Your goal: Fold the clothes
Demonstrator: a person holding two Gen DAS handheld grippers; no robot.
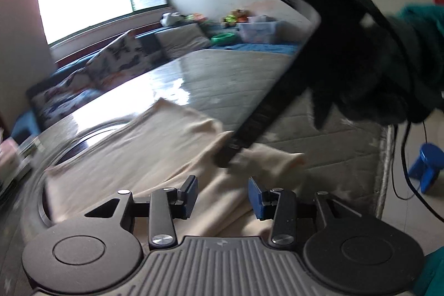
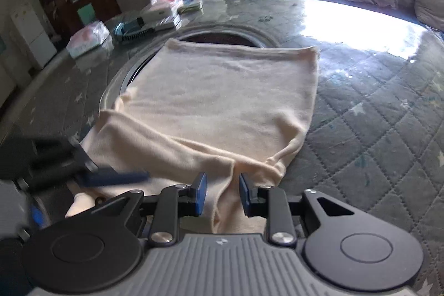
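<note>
The cream knit garment [image 2: 222,101] lies spread on the quilted table cover [image 2: 374,129], partly folded. It looks soft, light and floppy; pinch its near edge. Left gripper [image 1: 223,196] and right gripper [image 2: 223,192] hover spread, empty.

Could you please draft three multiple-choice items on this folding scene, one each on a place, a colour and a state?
1. Where does the garment lie?
A. On the quilted table
B. On the sofa
C. On the floor

2. What colour is the garment?
A. Navy
B. Cream
C. Red

3. How do the right gripper's jaws stand?
A. Shut on a box
B. Open, one either side of the garment's near edge
C. Out of view

Answers: 1 A, the cloth is spread flat on the grey star-patterned cover; 2 B, it is pale cream throughout; 3 B, a gap shows between the blue pads with fabric running through it.
</note>
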